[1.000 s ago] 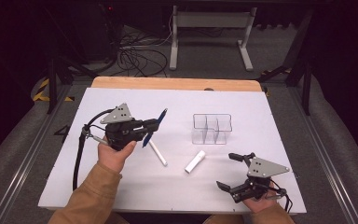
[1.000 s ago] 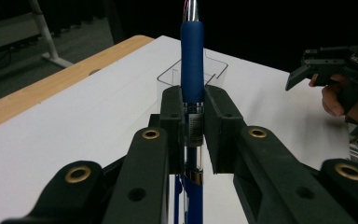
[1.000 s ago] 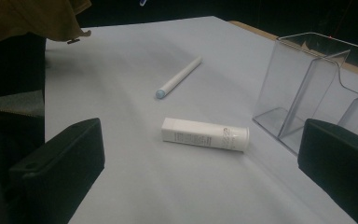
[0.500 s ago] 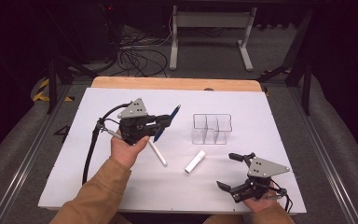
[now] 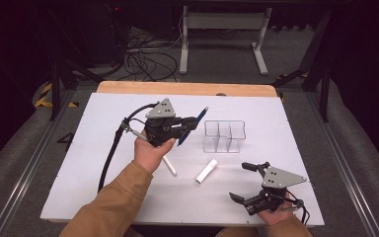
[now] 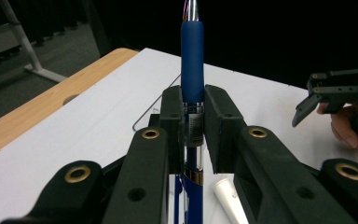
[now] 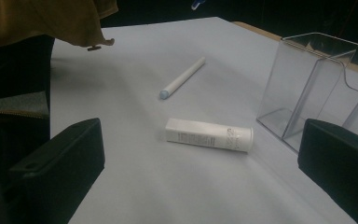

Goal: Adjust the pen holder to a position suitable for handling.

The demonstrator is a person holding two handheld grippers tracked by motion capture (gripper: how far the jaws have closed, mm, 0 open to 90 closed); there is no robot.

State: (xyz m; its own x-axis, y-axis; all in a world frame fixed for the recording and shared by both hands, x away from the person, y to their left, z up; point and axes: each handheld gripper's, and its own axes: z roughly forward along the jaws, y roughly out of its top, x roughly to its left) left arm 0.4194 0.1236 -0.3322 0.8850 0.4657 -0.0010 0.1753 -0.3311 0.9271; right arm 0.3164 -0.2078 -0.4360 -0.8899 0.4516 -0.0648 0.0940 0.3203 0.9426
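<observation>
My left gripper is clamped on the blue pen, which I hold tilted above the white table, just short of the clear organizer, while my right gripper rests near the front edge with its jaws spread and nothing between them. The pads grip the pen's smooth barrel just below the rubber sleeve, so I judge it could swivel or slip; with that slant, the tip might catch on a divider wall and nudge the light organizer instead of dropping into a compartment
</observation>
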